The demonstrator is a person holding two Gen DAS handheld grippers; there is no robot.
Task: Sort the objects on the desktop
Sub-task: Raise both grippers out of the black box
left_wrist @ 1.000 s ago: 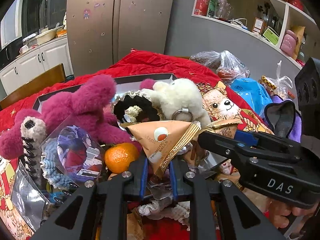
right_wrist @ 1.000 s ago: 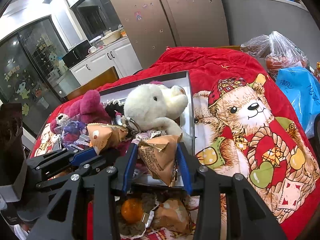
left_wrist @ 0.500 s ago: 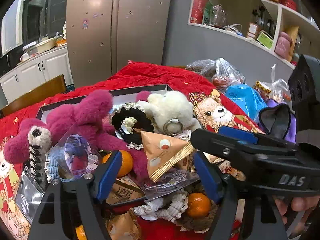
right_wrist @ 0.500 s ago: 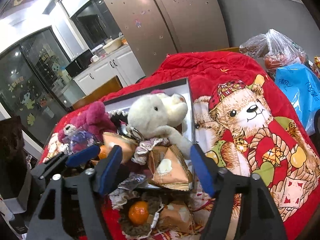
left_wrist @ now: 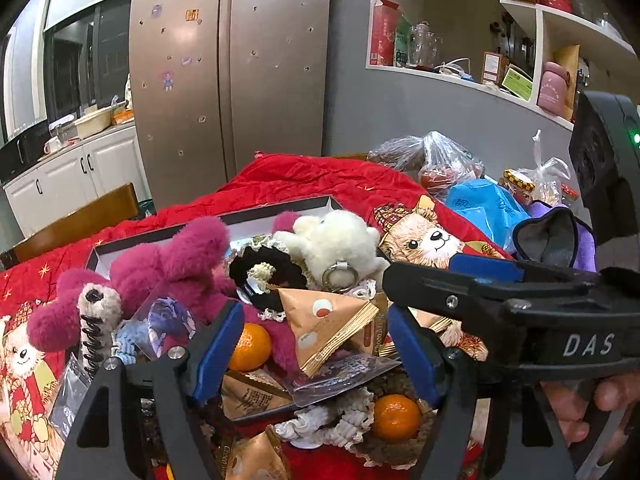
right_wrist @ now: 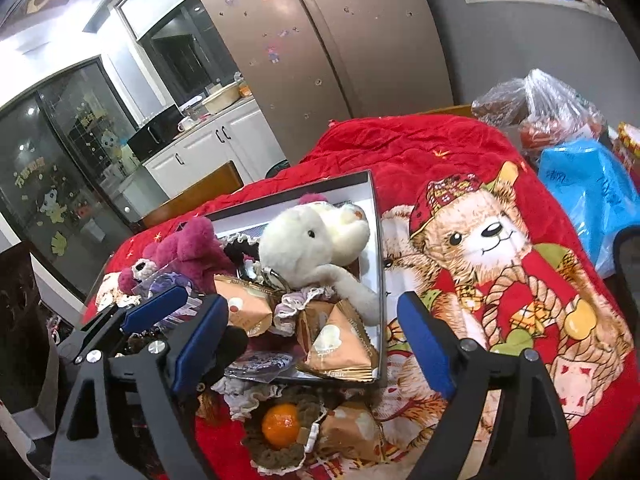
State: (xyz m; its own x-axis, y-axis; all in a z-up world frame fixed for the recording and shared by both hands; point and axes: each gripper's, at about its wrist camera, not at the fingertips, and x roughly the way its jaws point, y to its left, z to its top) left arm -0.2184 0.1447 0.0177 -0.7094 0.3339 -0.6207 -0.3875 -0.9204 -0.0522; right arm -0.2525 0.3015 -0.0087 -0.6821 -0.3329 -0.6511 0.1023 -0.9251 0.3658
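1. Two plush toys in the grey box (right_wrist: 374,216): one white bear (right_wrist: 308,248), one magenta bear (left_wrist: 160,268).
2. Triangular orange snack packets: two lie in the box at its near edge, one (right_wrist: 336,344) by the near right corner, one (left_wrist: 324,324) further left.
3. Two mandarins show in the left wrist view: one (left_wrist: 250,346) in the pile, one (left_wrist: 396,418) on a crocheted coaster on the red bear-print cloth (right_wrist: 440,152).
4. Left gripper (left_wrist: 316,356) spread wide, pinching nothing.
5. Right gripper (right_wrist: 312,344) with jaws opening, a packet between them but untouched.
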